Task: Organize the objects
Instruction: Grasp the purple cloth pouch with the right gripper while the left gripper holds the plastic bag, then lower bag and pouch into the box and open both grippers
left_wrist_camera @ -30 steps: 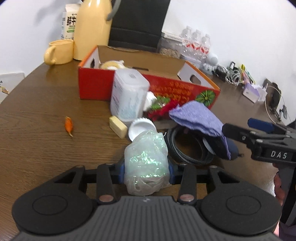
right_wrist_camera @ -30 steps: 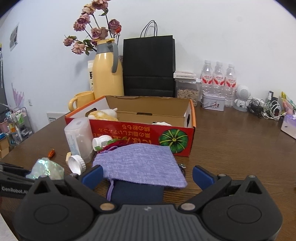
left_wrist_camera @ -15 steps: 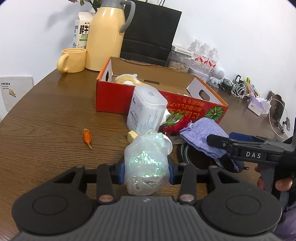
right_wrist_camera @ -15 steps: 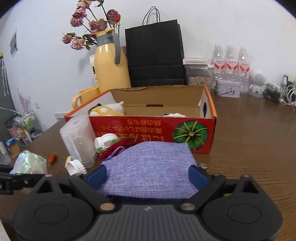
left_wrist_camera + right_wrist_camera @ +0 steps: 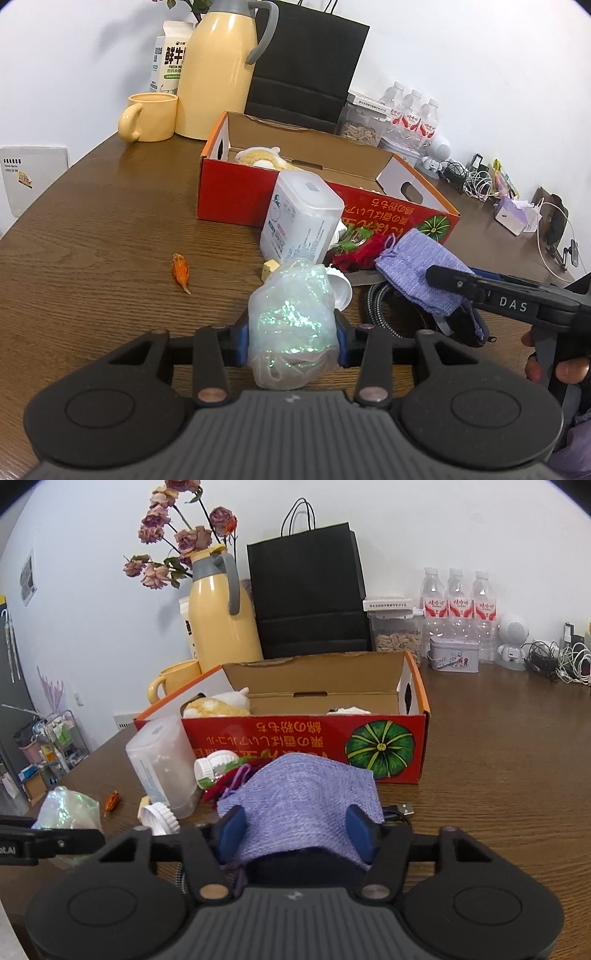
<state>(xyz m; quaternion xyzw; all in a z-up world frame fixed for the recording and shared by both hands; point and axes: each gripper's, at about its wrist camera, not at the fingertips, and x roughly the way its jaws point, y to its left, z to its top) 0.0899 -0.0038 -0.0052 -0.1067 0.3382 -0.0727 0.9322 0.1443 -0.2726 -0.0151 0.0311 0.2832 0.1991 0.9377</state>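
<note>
Behind the box point(image 5: 388, 746), three bottles point(image 5: 458, 602)

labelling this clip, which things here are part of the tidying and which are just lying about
In the job:
- iridescent bag clamped in left tongs
- purple pouch, right tongs just closing on it
- red box
- clear canister, white cap

Lying about:
- yellow jug, mug
- black paper bag
- water bottles
- cables

Plastic jar point(image 5: 301, 218) and red box point(image 5: 236, 195) block ahead; bare table point(image 5: 92, 258) left.
</note>
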